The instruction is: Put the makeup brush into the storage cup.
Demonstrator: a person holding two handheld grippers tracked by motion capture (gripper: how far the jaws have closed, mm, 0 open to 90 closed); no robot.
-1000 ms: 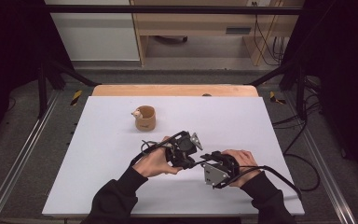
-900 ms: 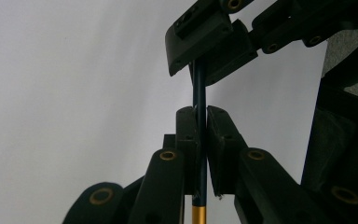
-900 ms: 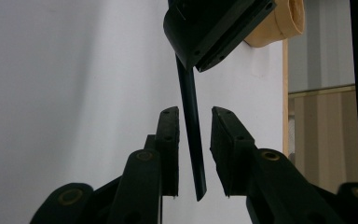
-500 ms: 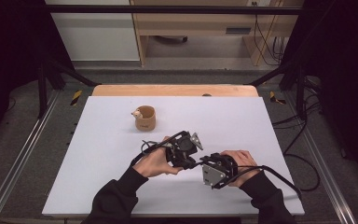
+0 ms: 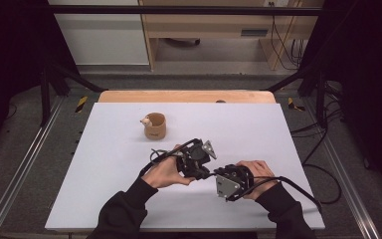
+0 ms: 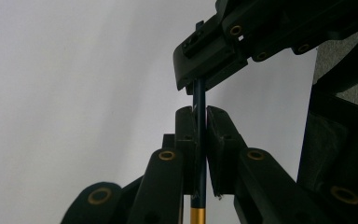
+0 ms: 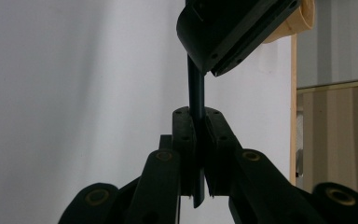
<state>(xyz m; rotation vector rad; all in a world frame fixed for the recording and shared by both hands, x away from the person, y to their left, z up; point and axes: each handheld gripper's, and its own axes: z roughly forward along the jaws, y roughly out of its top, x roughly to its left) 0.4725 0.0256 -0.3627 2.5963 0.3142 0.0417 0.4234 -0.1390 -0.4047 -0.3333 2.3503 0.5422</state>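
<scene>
A thin dark blue pen [image 6: 199, 93] with a gold band spans between my two grippers above the white table [image 5: 258, 134]. My left gripper [image 6: 200, 112] is shut on it, pads pressed on both sides of the shaft. My right gripper [image 7: 198, 114] is shut on the pen [image 7: 196, 88] too; its jaws have just been closing onto the shaft. In the high view the left gripper [image 5: 205, 169] and right gripper [image 5: 218, 175] meet tip to tip near the table's front middle, each held by a hand in a black sleeve.
A small wooden cup [image 5: 155, 126] with something white at its rim stands behind and left of the grippers. A wooden strip [image 5: 186, 96] runs along the table's far edge. Cables trail from both grippers, one over the right edge.
</scene>
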